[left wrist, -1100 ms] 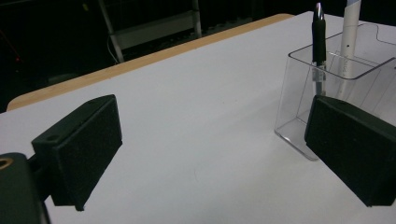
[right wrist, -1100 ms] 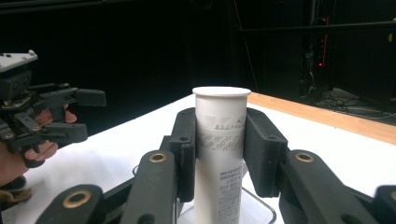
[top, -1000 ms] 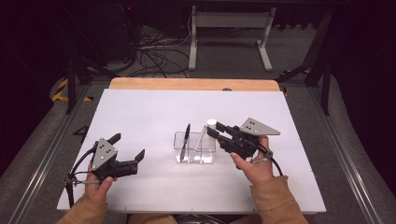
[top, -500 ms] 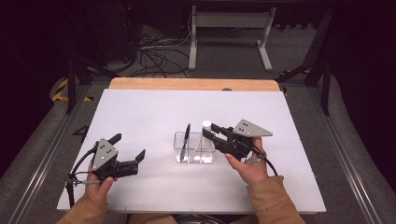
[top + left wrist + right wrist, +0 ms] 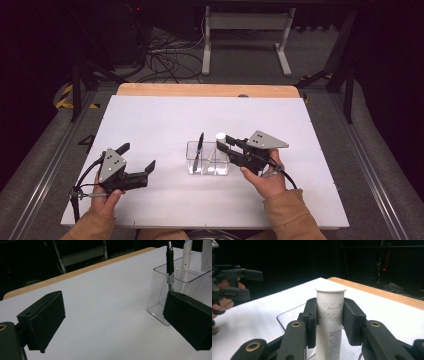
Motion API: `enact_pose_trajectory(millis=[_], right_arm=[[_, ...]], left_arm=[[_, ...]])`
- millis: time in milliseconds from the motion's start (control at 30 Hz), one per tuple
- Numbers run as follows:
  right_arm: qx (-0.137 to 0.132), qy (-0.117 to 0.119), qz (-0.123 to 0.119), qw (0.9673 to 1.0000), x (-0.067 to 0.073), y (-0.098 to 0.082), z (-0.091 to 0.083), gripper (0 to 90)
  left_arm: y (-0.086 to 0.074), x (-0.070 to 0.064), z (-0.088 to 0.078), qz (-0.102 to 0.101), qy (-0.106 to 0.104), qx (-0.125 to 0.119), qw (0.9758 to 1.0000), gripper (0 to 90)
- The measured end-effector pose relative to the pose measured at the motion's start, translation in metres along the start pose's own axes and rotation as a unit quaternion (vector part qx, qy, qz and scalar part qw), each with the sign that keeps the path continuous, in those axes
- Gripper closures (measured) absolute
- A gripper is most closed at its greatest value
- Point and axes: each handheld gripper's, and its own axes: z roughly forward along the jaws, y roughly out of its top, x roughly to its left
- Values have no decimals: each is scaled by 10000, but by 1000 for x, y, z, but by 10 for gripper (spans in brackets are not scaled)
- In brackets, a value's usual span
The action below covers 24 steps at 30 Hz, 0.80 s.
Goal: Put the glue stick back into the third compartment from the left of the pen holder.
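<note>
Your right gripper (image 5: 329, 315) pinches the white cylindrical tube (image 5: 329, 322) over the clear plastic holder (image 5: 207, 159) — tilt it and it catches the rim, tipping the holder and its black pen (image 5: 199, 145).

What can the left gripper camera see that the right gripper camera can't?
The left gripper view has a black pen standing in the clear box, seen between the left gripper's wide-open jaws. The right gripper view has printed writing on the white tube, its flat cap, and the right gripper pressing on it from both sides, plus a hand with the other gripper farther off. Both views share the white tube, the clear box, the white table and its wooden edge.
</note>
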Motion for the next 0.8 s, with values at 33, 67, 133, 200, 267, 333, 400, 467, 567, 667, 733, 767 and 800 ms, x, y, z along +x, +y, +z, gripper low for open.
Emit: enact_pose_trajectory(millis=[33, 67, 133, 200, 267, 333, 400, 467, 567, 667, 733, 767, 800], right_arm=[[13, -18, -16, 10000, 0, -1, 0, 670], [13, -13, -9, 10000, 0, -2, 0, 671], [52, -26, 8, 10000, 0, -3, -1, 670], [82, -30, 22, 10000, -1, -5, -1, 670], [71, -29, 23, 10000, -1, -6, -1, 670], [101, -42, 52, 9999, -1, -8, -1, 670], [121, -51, 56, 9999, -2, -9, -1, 668], [151, -40, 120, 9998, -2, -9, -2, 632], [47, -34, 94, 9999, -4, -5, -7, 517], [-115, -60, 11, 9999, -6, 0, -13, 423], [-182, -83, -37, 9998, -8, 3, -17, 387], [-198, -97, -19, 9998, -9, 4, -19, 367], [-228, -117, -17, 9997, -9, 5, -21, 352]], left_arm=[[0, 0, 0, -9, 1, -1, 10000, 49], [0, 0, 0, -12, -1, -1, 10000, 49], [0, 0, 0, -5, -5, -3, 10000, 49], [0, 0, 0, -1, -8, 0, 10000, 49], [0, 0, 0, -6, -8, -1, 10000, 49], [0, 0, 0, -25, -8, -6, 10000, 49], [0, 0, 0, -9, 0, -4, 10000, 49], [0, 0, 0, -8, -1, -3, 10000, 49], [0, 0, 0, -5, -7, -6, 10000, 49], [0, 0, 0, -4, -10, 0, 10000, 49], [0, 0, 0, -12, -11, -9, 10000, 49], [0, 0, 0, -8, -7, -12, 10000, 49], [0, 0, 0, -9, -9, -16, 10000, 48]])
